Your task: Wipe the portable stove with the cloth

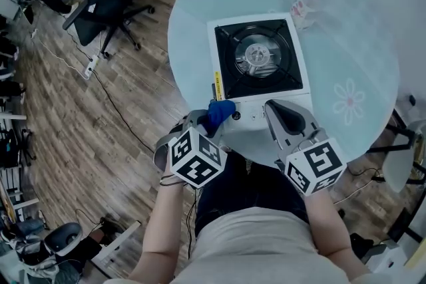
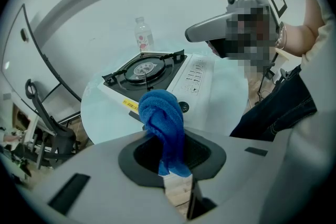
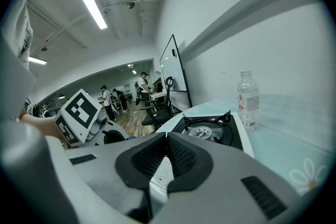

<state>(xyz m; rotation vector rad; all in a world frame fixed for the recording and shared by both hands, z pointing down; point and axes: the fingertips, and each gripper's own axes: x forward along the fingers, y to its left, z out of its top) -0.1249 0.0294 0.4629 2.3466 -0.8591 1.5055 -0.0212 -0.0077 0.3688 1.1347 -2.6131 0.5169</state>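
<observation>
The portable stove (image 1: 261,70) is white with a black burner top and sits on a round glass table (image 1: 346,43); it also shows as the stove (image 2: 157,73) and the stove (image 3: 210,131). My left gripper (image 1: 212,118) is shut on a bunched blue cloth (image 1: 219,110), held just off the stove's front left corner near its knob. In the left gripper view the cloth (image 2: 163,126) sticks up from between the jaws. My right gripper (image 1: 283,118) is shut on nothing and hovers over the stove's front right edge.
A clear plastic bottle (image 1: 307,3) stands behind the stove's right back corner, also seen as the bottle (image 3: 248,99). A black office chair (image 1: 106,3) stands on the wooden floor left of the table. A cable (image 1: 120,110) runs over the floor.
</observation>
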